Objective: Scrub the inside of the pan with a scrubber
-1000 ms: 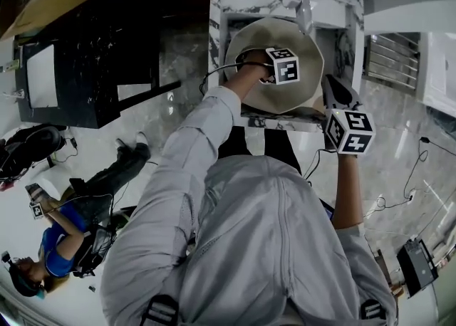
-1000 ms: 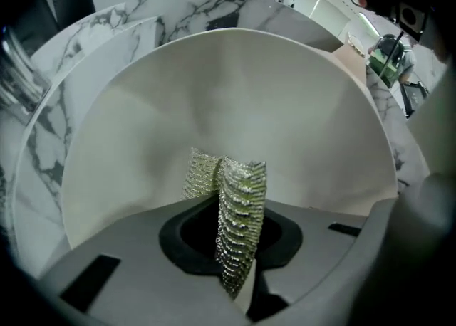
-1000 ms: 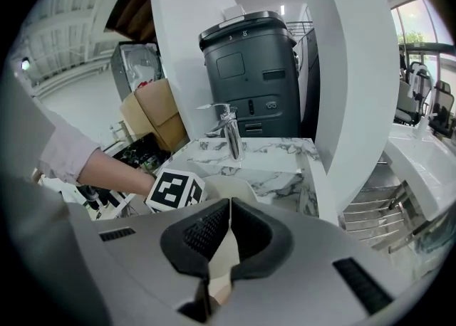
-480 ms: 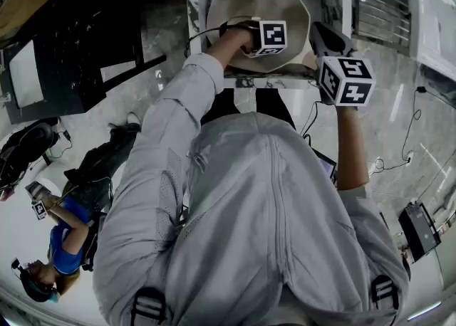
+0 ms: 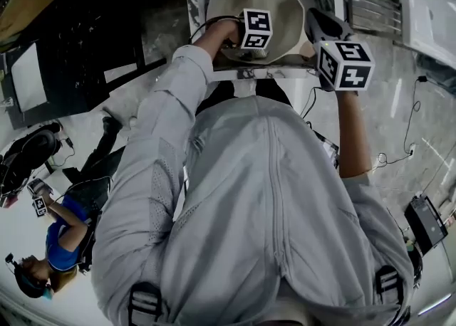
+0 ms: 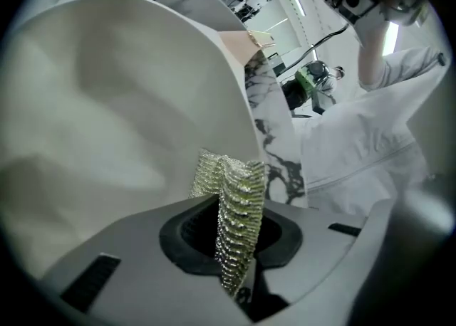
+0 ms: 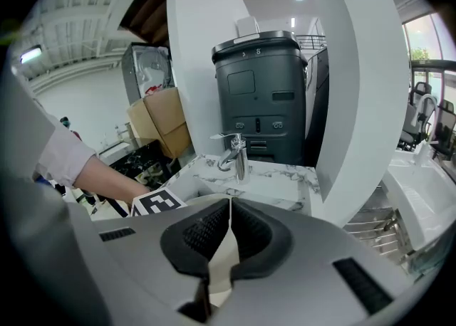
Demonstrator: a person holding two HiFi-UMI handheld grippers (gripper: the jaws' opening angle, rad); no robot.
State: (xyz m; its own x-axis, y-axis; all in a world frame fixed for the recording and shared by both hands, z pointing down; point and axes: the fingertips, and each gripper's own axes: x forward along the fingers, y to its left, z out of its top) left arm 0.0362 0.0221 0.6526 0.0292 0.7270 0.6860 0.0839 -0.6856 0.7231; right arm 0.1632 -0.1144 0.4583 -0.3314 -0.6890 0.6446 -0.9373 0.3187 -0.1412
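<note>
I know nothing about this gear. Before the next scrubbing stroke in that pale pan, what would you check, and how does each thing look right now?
1. Scrubber clamped: ok. The left gripper is shut on the mesh scrubber.
2. Pan held: ok. The right gripper is shut on the pan, with a thin pale edge of it between its jaws.
3. Scrubber inside the pan: ok. The pan's inner wall fills the left gripper view behind it.
4. Pan in the marble sink: ok, by the head view.
5. Scrubber pressing on the pan's surface: cannot tell. No view shows the contact spot.
</note>
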